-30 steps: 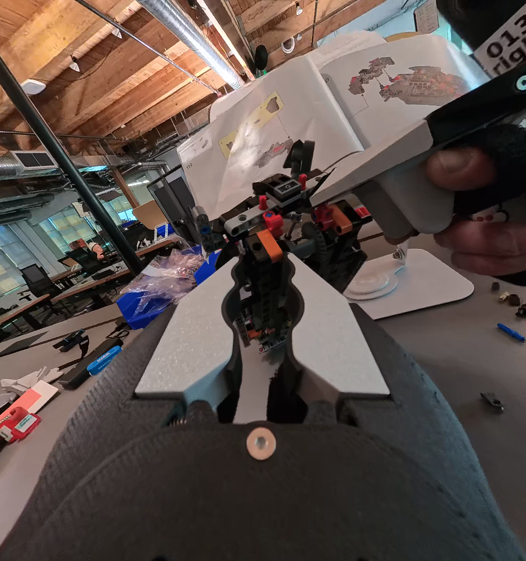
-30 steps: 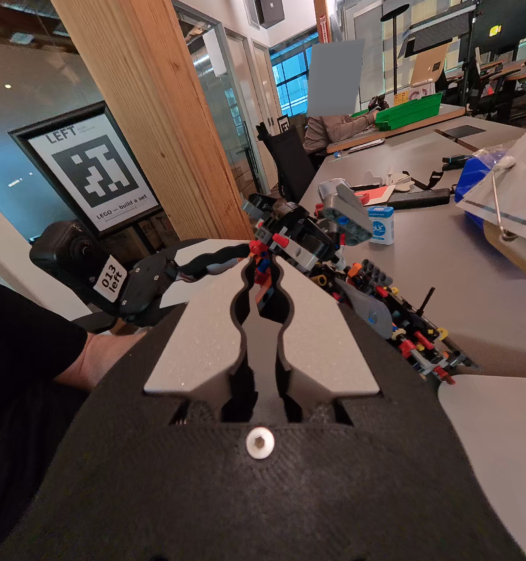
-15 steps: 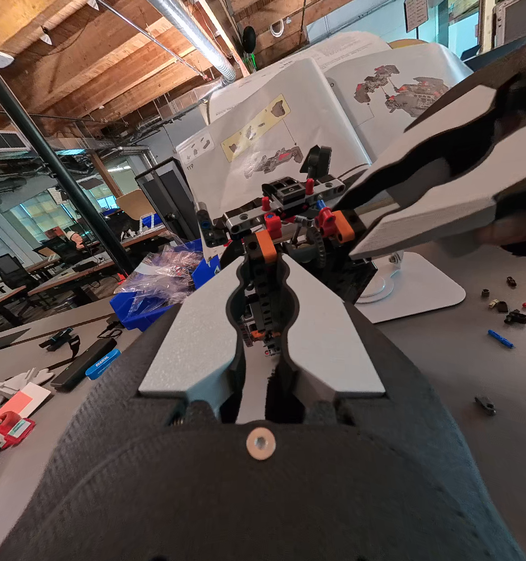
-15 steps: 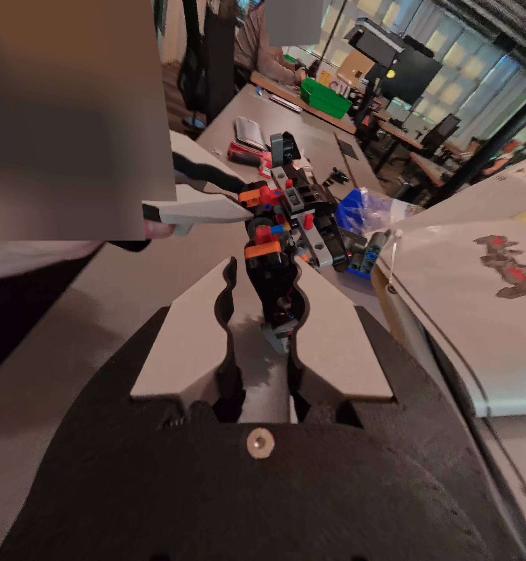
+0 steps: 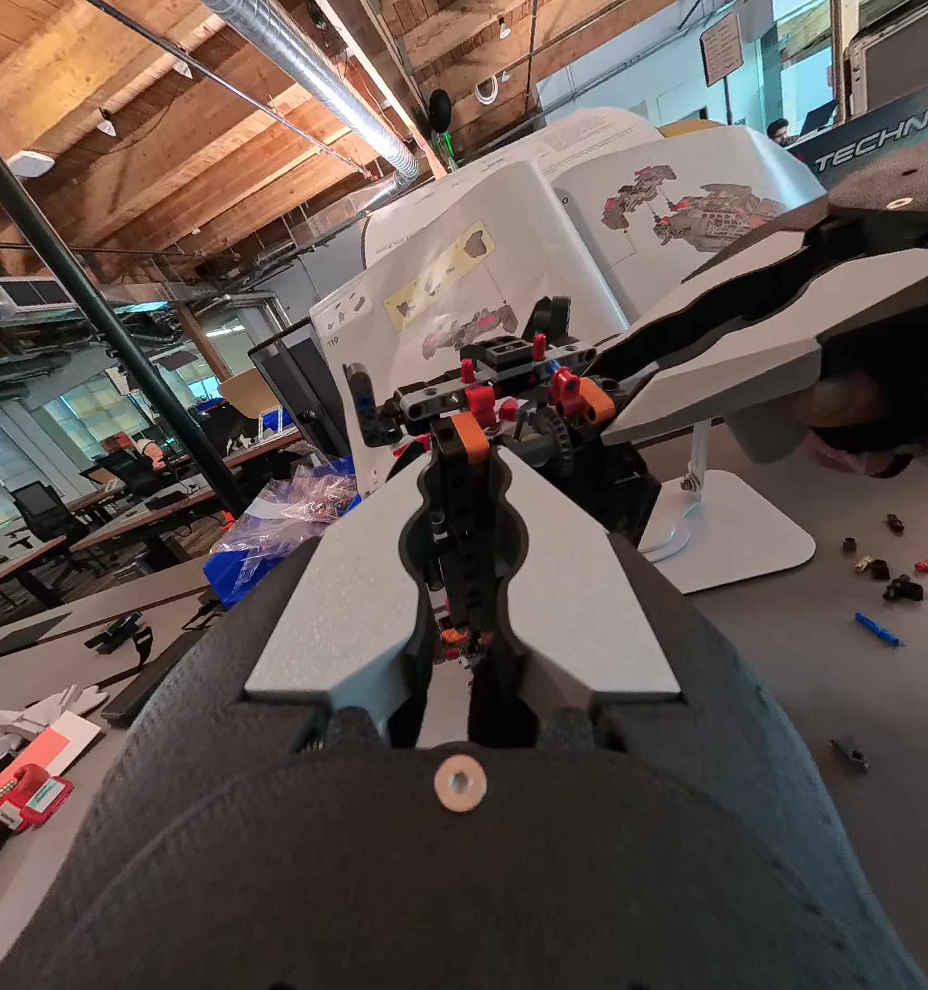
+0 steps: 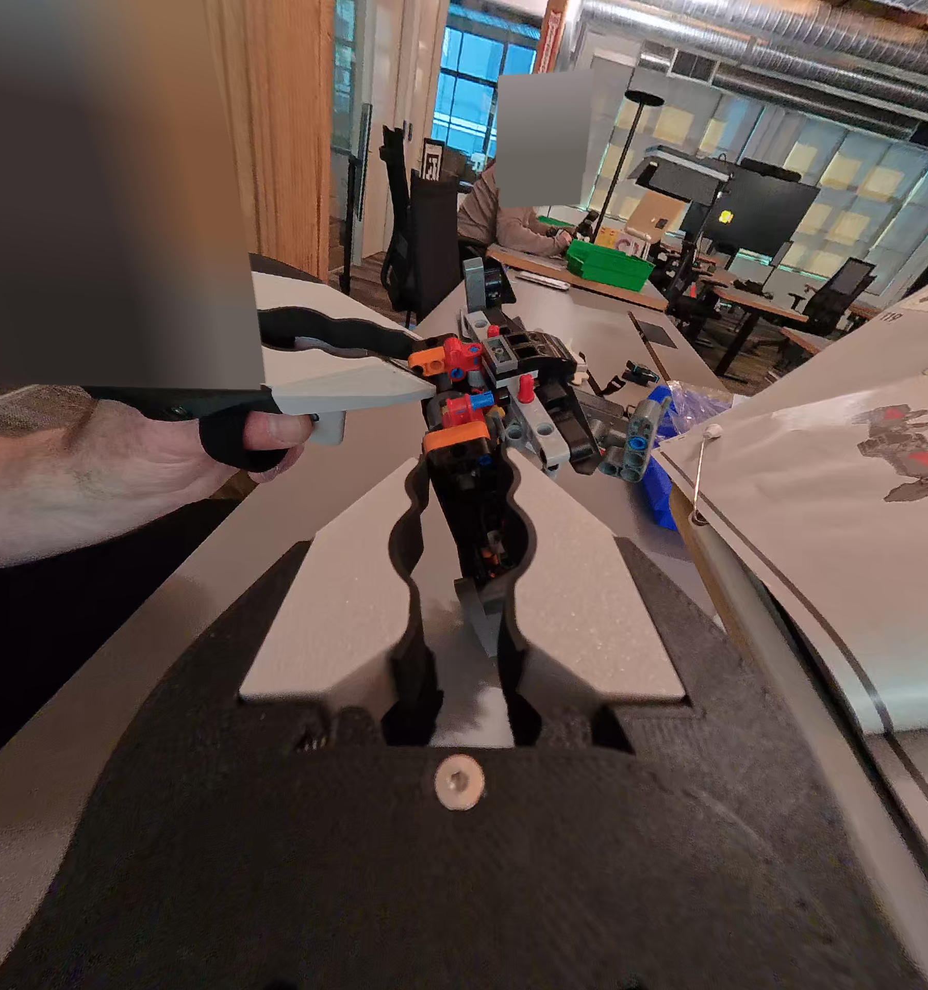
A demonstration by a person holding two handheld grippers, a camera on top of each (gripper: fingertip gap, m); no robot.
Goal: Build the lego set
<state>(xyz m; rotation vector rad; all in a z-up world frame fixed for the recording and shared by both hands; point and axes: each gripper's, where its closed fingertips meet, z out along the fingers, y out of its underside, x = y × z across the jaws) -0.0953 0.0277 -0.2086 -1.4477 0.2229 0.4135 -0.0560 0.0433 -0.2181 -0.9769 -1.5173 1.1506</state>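
Note:
The lego model (image 5: 504, 375) is a black, grey, red and orange Technic build, held up above the grey table (image 5: 826, 723). My left gripper (image 5: 462, 460) is shut on its black beam, just below an orange connector. My right gripper (image 5: 604, 399) comes in from the right, with its jaws either side of the model's orange and red end. In the right wrist view the model (image 6: 515, 364) runs away from my right gripper (image 6: 464, 458), whose fingers close on its black body. The left gripper (image 6: 424, 369) reaches it from the left.
An open instruction booklet (image 5: 504, 241) stands on a white stand (image 5: 729, 541) behind the model. Several loose small pieces (image 5: 901, 589) and a blue pin (image 5: 874, 635) lie at right. A blue bin with a plastic bag (image 5: 290, 514) is at left, a red tool (image 5: 22, 798) nearer. Spacing between my two grippers at the tips: around 5 centimeters. The blue pin (image 5: 874, 635) is about equally far from each gripper, around 25 centimeters.
My right gripper let go of the model's top, swung round to its end, opened wide, then closed in on the black body. The left gripper kept its hold and lifted slightly.

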